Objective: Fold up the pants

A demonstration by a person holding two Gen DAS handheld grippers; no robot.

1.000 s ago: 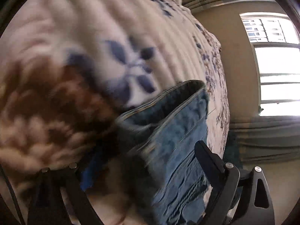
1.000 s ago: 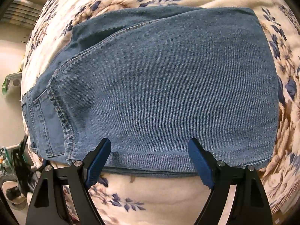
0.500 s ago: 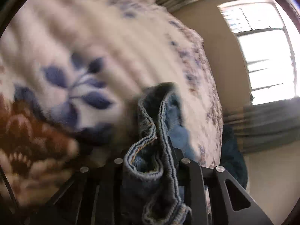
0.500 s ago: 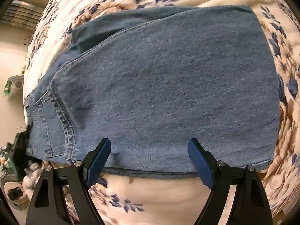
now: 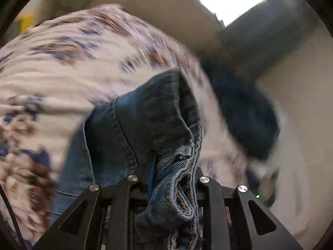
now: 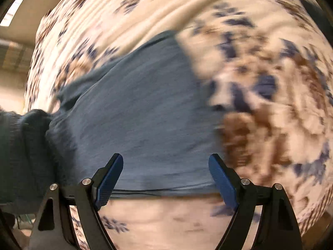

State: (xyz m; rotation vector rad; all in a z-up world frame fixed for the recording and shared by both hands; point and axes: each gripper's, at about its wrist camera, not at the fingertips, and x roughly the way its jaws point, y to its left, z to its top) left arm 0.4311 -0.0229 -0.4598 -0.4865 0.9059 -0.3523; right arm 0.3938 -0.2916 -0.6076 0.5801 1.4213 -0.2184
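Blue denim pants (image 6: 137, 112) lie folded on a floral blanket (image 6: 260, 73). My left gripper (image 5: 166, 179) is shut on a bunched, hemmed edge of the pants (image 5: 154, 120) and holds it lifted off the blanket (image 5: 68, 62). My right gripper (image 6: 166, 166) is open and empty, its blue-padded fingers (image 6: 110, 177) hovering over the near edge of the folded pants. Both views are blurred by motion.
A dark sleeved arm (image 6: 22, 152) shows at the left of the right wrist view and, as a dark blur, in the left wrist view (image 5: 247, 112). A beige wall (image 5: 166, 14) and a grey curtain (image 5: 276, 27) lie beyond the bed.
My left gripper closed on the pants' edge and has lifted it while swinging round. My right gripper stays open and has shifted left along the pants; the view has turned.
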